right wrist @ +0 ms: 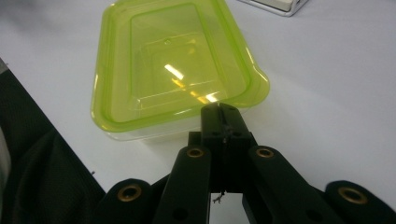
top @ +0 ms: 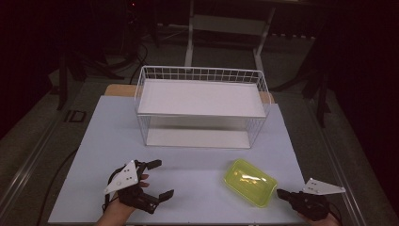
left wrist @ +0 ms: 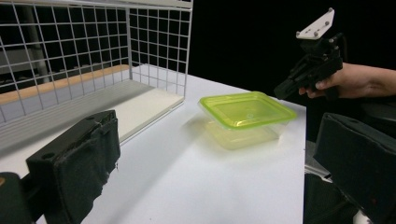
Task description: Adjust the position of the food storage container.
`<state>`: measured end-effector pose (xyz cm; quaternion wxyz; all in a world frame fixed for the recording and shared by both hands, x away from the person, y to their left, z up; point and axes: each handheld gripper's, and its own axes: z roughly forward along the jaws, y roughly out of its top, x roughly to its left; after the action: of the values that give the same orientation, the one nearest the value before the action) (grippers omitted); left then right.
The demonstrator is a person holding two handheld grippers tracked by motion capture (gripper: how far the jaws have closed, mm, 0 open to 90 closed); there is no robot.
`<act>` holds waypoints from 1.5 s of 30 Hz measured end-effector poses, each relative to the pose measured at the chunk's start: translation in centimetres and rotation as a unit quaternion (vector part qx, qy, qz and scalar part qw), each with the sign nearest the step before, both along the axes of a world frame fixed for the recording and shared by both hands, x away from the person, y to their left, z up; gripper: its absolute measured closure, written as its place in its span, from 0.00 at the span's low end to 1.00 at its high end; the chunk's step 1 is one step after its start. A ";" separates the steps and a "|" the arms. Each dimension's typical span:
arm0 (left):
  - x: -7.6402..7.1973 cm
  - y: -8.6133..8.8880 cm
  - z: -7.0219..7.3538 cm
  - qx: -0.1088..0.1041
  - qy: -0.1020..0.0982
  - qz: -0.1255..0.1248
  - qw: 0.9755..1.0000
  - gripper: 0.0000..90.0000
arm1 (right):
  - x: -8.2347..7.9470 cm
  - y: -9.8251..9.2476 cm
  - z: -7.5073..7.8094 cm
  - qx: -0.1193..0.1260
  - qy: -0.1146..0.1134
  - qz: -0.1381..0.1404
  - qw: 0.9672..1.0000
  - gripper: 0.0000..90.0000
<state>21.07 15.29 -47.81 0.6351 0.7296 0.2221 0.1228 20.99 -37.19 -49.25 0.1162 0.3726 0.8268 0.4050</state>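
A yellow-green lidded plastic container (top: 249,182) (left wrist: 247,112) (right wrist: 168,65) lies on the pale tabletop at the front right. My right gripper (top: 281,192) (right wrist: 223,111) (left wrist: 280,91) is shut, its jaws pressed together with nothing between them. Its tip sits right at the container's near right corner, and I cannot tell whether it touches the rim. My left gripper (top: 160,179) (left wrist: 210,163) rests at the front left, open and empty, pointing toward the container with a wide stretch of table between.
A white wire basket (top: 141,82) (left wrist: 159,32) with a white shelf board stands at the back middle of the table (top: 108,141). Beyond the table's edges the floor is dark, with stands and cables.
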 end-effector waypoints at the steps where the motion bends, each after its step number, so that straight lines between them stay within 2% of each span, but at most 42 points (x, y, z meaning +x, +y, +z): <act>1: 0.0 0.0 0.0 0.000 0.000 0.000 1.000 0.01 | 0.0 0.0 0.0 0.000 0.000 0.000 1.000 1.00; 6: -0.1 -0.1 0.0 0.001 -0.002 -0.003 1.000 0.01 | 0.8 0.6 -0.2 -0.011 -0.004 0.007 1.000 1.00; 15: -0.1 -0.2 -0.1 0.000 0.002 -0.005 1.000 0.01 | 2.5 1.6 -0.2 -0.007 -0.005 0.014 1.000 1.00; 21: -0.1 -0.2 -0.1 -0.002 0.003 -0.006 1.000 0.01 | 3.8 2.9 -0.2 -0.006 -0.005 0.025 1.000 1.00; 35: -0.1 -0.3 -0.2 0.000 0.004 -0.007 1.000 0.01 | 6.8 6.0 0.0 -0.025 -0.007 0.056 0.998 1.00; 41: -0.1 -0.3 -0.2 0.001 0.002 -0.006 1.000 0.01 | 7.8 7.4 0.1 -0.036 -0.014 0.069 0.997 1.00; 45: -0.1 -0.3 -0.3 0.000 0.004 -0.005 1.000 0.01 | 8.3 8.0 0.3 -0.029 -0.022 0.071 0.997 1.00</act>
<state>20.98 15.02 -48.07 0.6349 0.7310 0.2212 0.1166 29.27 -29.24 -48.94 0.1162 0.3000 0.8597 0.3966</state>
